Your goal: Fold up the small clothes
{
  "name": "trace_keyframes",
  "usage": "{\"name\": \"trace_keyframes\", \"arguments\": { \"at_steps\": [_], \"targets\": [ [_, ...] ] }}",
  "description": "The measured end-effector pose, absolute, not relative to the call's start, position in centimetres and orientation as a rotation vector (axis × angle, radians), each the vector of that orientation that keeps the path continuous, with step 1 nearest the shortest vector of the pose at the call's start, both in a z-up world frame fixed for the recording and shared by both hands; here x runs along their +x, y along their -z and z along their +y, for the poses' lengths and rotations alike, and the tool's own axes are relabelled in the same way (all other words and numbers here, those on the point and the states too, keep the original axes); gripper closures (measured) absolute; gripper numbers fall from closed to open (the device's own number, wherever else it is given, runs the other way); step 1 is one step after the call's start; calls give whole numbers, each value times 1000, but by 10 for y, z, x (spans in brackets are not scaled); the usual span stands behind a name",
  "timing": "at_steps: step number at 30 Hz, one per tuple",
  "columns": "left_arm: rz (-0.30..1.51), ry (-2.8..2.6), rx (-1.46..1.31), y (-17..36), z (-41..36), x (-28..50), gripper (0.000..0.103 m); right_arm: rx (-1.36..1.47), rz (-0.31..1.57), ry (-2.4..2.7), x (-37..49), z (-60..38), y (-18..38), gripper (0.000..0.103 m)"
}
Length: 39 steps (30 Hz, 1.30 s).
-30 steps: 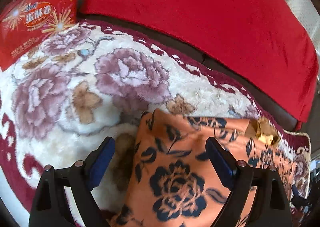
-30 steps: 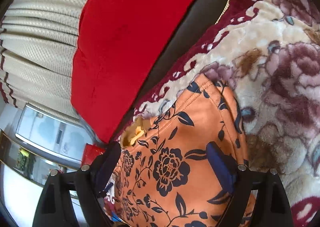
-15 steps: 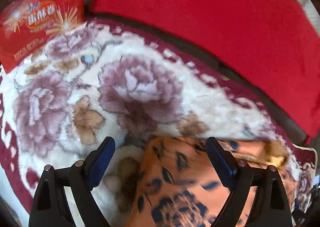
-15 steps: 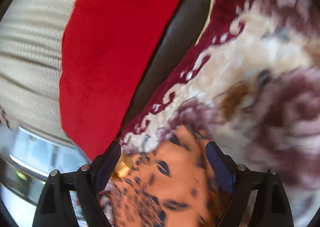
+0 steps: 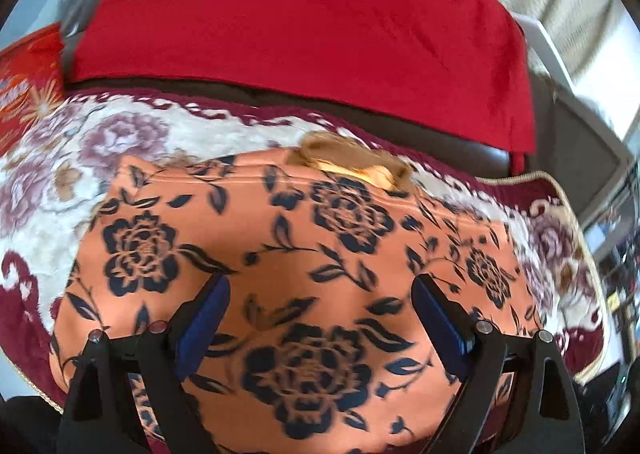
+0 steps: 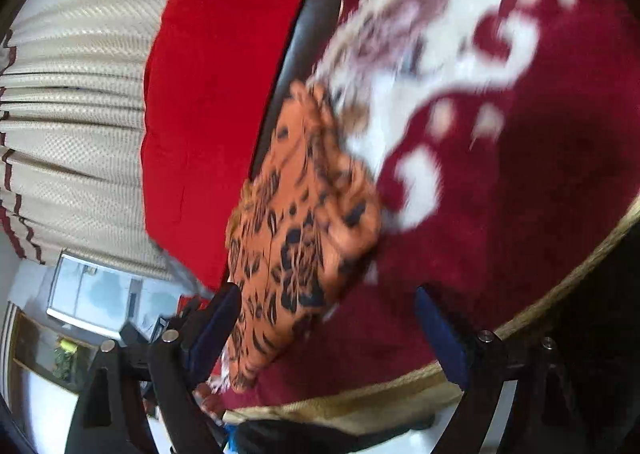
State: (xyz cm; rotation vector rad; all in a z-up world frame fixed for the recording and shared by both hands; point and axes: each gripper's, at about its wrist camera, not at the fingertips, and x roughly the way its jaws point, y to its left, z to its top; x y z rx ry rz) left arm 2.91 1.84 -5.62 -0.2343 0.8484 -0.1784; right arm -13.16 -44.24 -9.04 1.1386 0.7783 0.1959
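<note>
An orange garment with dark blue flowers (image 5: 304, 254) lies spread flat on the flowered plush blanket (image 5: 60, 157). Its tan collar opening (image 5: 352, 157) is at the far edge. My left gripper (image 5: 320, 306) hangs open above the garment's middle, with nothing between its blue pads. In the blurred right wrist view the same garment (image 6: 300, 221) appears edge-on, running away from the left finger. My right gripper (image 6: 328, 322) is open over the blanket's dark red border (image 6: 500, 213), with the garment's near corner just inside its left finger.
A red cushion cover (image 5: 300, 25) drapes the dark sofa back behind the blanket. A red printed bag (image 5: 24, 85) stands at the far left. Beige curtains (image 6: 72, 93) hang behind. The blanket's gold-trimmed front edge (image 6: 400, 394) lies near my right gripper.
Both grippers swung sideways and stayed open. The left one now looks over the whole garment instead of its left corner. The right one dropped toward the blanket's front red border.
</note>
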Motion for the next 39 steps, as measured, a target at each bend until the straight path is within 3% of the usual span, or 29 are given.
{"name": "trace_keyframes", "arguments": {
  "at_steps": [5,10,11,12,13,19,23,26,28,32,34,38,39],
  "targets": [
    [829,142,-249,53,12,37,11,1197,753,-258,-104,-438,92,13],
    [966,62,-224,96,10,61,11,1237,748,-234,-96,-437,98,15],
    [982,54,-211,104,9,63,11,1231,731,-245,-97,-437,97,21],
    [967,49,-187,106,7,62,9,1220,728,-255,-95,-437,95,63],
    [945,45,-156,106,4,59,8,1194,755,-234,-93,-437,93,92],
    [987,54,-170,99,6,64,6,938,751,-126,-100,-429,63,92],
    [884,70,-263,69,13,55,6,986,801,-106,-108,-436,108,94],
    [872,88,-194,74,1,59,6,966,802,-103,-107,-436,101,93],
    [990,85,-136,103,-6,69,6,965,796,-125,-107,-436,101,89],
    [924,73,-52,113,-12,62,1,1088,800,-222,-120,-451,107,85],
    [939,81,-56,114,-11,65,0,1017,822,-187,-124,-450,92,79],
    [925,93,-45,117,-12,68,0,871,774,-158,-114,-457,45,78],
    [919,96,-47,117,-11,69,0,835,759,-149,-107,-460,34,69]
  ]
}}
